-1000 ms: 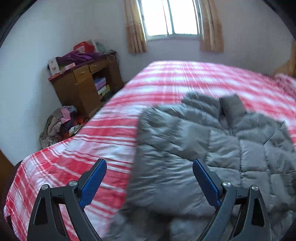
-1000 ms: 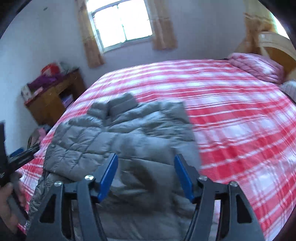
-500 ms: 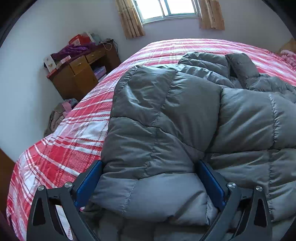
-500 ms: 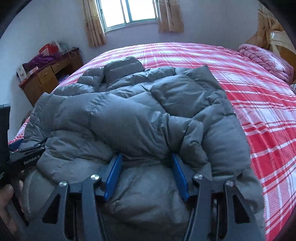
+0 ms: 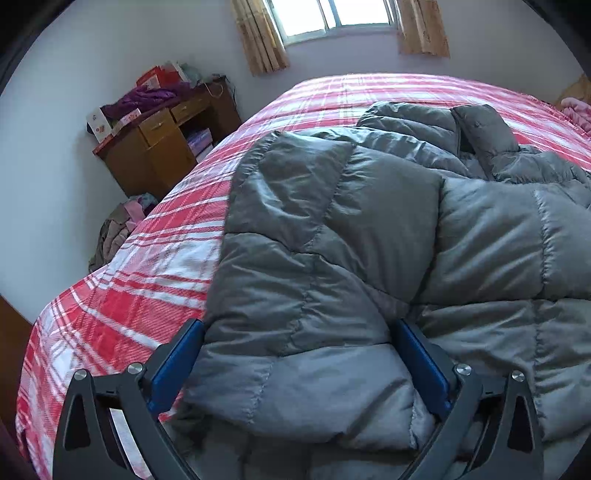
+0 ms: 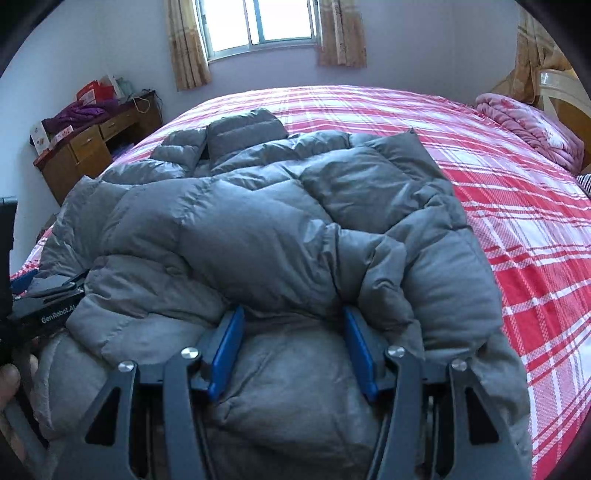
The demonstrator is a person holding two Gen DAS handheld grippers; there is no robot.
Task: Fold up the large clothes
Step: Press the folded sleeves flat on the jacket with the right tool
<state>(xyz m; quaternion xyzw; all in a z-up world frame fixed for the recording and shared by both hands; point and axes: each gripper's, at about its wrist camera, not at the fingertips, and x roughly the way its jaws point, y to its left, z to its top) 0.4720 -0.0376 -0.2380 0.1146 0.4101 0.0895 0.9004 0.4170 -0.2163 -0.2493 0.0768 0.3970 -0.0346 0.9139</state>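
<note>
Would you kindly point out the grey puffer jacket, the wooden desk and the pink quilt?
grey puffer jacket [image 6: 258, 236]: right wrist view, on its folded quilted top layer.
wooden desk [image 5: 162, 147]: left wrist view, on its cabinet front.
pink quilt [image 6: 524, 129]: right wrist view, on its rolled top.

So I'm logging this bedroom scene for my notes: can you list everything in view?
jacket: one, grey, puffy, on the bed
bedspread: one, red and white plaid, covers the bed
desk: one, brown wood, left wall, cluttered top
clothes pile: one, mixed colours, floor by desk
window: one, tan curtains, far wall
blanket: one, pink, far right
left gripper: blue pads, jacket between
right gripper: blue pads, jacket between
hand: one, left edge
</note>
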